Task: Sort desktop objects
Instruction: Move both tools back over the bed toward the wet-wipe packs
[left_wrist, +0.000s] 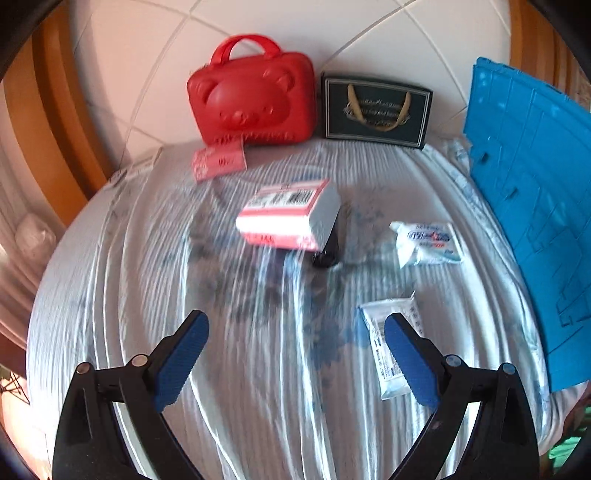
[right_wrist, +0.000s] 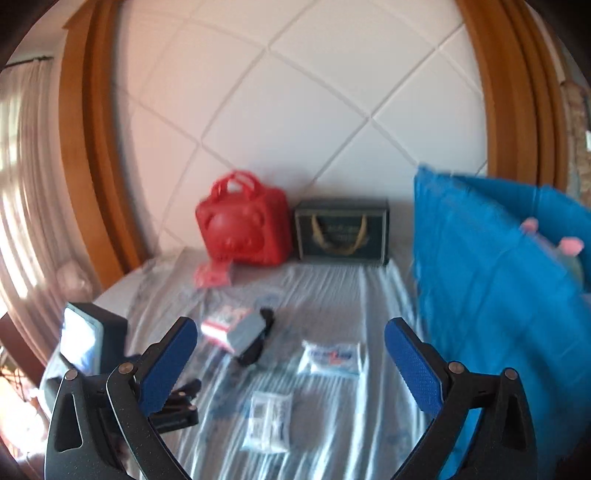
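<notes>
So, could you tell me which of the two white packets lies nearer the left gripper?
The plain white packet beside the left gripper; the blue-and-red printed one lies farther back.

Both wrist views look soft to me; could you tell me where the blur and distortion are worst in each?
Left wrist view: streaky motion blur smears the sheet and the red-and-white box, while the gripper's fingers stay sharp. Right wrist view: softer overall, the packets unreadable, the red case hazy. Both: fisheye bends the wooden frame.
</notes>
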